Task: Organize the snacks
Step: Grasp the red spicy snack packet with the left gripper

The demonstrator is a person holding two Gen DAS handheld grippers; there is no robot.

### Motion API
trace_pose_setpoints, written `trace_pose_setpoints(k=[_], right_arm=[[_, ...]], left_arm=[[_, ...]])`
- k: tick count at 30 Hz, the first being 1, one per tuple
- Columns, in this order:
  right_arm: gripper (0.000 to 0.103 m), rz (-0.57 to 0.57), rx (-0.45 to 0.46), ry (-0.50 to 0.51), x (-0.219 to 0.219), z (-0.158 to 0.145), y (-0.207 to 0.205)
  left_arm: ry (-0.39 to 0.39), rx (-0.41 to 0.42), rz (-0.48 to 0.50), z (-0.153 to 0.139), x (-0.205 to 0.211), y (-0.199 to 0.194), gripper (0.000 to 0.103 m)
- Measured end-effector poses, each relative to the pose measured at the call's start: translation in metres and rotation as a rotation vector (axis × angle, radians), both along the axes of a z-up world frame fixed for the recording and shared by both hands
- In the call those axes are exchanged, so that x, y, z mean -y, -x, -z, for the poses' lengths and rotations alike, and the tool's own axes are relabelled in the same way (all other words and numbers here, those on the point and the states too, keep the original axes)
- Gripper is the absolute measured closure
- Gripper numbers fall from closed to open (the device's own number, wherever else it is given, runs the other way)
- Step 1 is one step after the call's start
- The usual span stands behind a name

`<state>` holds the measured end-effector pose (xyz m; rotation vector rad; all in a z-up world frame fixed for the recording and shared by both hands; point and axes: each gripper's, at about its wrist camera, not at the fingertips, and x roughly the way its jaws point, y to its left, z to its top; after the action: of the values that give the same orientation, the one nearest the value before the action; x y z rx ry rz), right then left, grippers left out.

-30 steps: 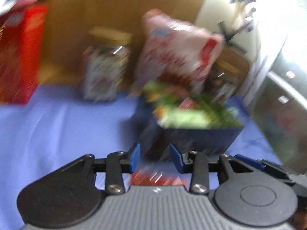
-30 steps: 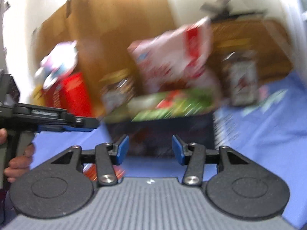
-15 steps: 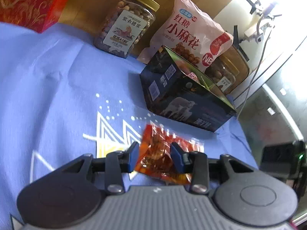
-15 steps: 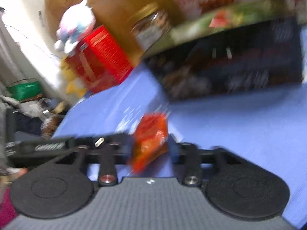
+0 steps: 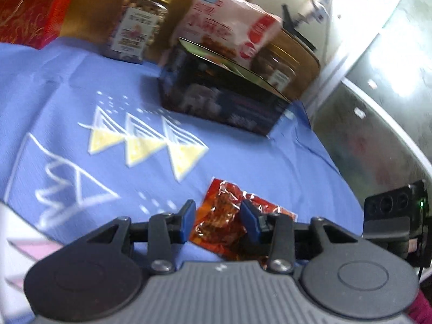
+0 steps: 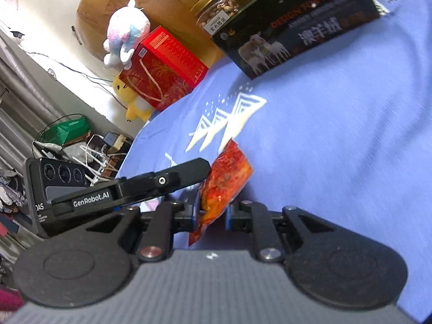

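Ahead of the left tongs (image 5: 217,220), in the left wrist view, the blue cloth (image 5: 81,86) on the bench runs open and bare across its white-and-yellow triangle print as far as the dark box (image 5: 224,102). Behind that box stand a pink snack bag (image 5: 229,27) and two gold-lidded jars (image 5: 140,24), with a red gift box (image 5: 29,8) at the far left; the cloth's right edge falls away beside a grey metal surface (image 5: 383,124). The left tongs are narrow but not gripping: the red snack packet (image 5: 224,216) sits between the two blue pads, its foil reaching past the right pad, with a gap visible at the left pad. Part of the right gripper's housing shows at the far right edge.

Seen from the right wrist, the right tongs (image 6: 212,212) have just been closing and now pinch the lower end of the same red snack packet (image 6: 226,178), which stands tilted up from between the pads. The left tongs' black finger (image 6: 186,172) reaches in from the left and touches the packet's upper side. Beyond, open blue cloth (image 6: 337,124) stretches to the dark box (image 6: 297,27); the bench edge curves off at left, where a red gift box (image 6: 162,67) and plush toys (image 6: 127,35) stand above floor clutter.
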<state>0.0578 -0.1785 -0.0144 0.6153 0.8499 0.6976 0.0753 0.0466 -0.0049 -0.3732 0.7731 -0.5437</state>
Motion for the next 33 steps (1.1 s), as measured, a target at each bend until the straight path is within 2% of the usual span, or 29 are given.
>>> trace_pose_setpoints(k=[10, 17, 25, 30, 33], right_arm=[[0.081, 0.031, 0.010, -0.025, 0.024, 0.004, 0.046], [0.081, 0.046, 0.025, -0.014, 0.034, 0.004, 0.054], [0.080, 0.098, 0.025, -0.032, 0.053, 0.009, 0.063], [0.079, 0.156, 0.078, 0.048, 0.056, 0.002, 0.069], [0.073, 0.190, 0.114, 0.094, 0.055, -0.002, 0.073]], left_arm=[[-0.053, -0.011, 0.035, -0.003, 0.032, 0.036, 0.063], [-0.109, -0.017, 0.009, -0.009, 0.041, 0.047, 0.061], [-0.202, 0.013, -0.031, -0.013, 0.050, 0.054, 0.061], [-0.202, 0.016, -0.044, -0.016, 0.048, 0.051, 0.057], [-0.171, 0.008, -0.032, -0.017, 0.046, 0.047, 0.057]])
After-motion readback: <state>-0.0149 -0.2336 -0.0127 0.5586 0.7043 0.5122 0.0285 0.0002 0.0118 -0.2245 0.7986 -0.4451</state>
